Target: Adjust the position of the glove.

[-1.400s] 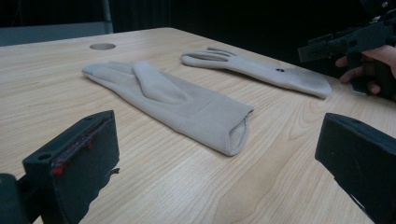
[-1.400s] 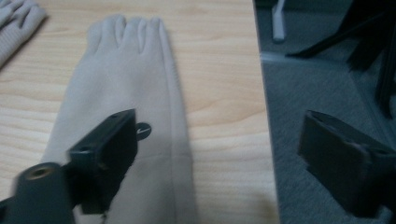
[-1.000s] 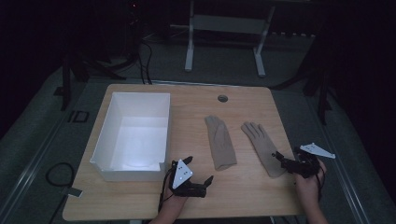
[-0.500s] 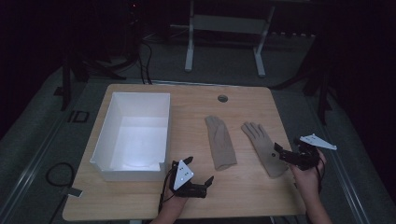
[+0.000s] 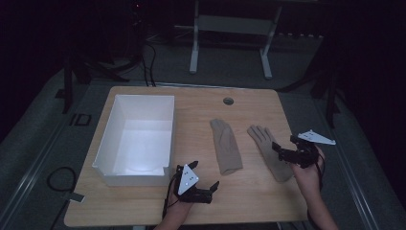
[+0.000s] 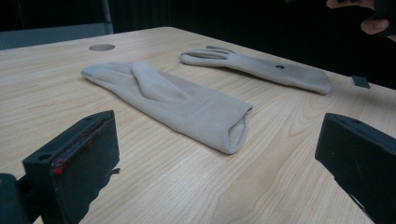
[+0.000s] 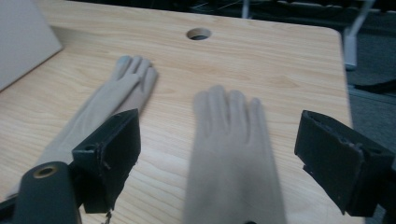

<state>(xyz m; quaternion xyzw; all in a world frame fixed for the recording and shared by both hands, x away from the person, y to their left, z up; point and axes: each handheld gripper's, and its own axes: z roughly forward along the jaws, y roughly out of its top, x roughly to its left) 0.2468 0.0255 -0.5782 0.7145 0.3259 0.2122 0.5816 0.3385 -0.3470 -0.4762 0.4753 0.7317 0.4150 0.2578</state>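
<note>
Change: right gripper (image 5: 283, 152) has shifted slightly toward the table's right edge since a second ago, its grey plate now raised higher; left gripper (image 5: 206, 186) unmoved near the front edge.
Meaning: probably lining up on the right glove (image 5: 269, 151); no grasp yet.
Right gripper state: jaws spread wide, empty, straddling the glove's cuff end.
Left gripper state: jaws apart, empty, aimed at the left glove (image 6: 175, 102).
Glove positions: both flat on the right half of the table (image 5: 239, 201), fingers toward the far edge, apart from each other.
Box: white bin (image 5: 136, 139) on the left half, empty.
Surface: light wood, cable hole (image 5: 228, 101) near the far edge.
Room: dark; a metal stand (image 5: 230, 28) beyond the table.
</note>
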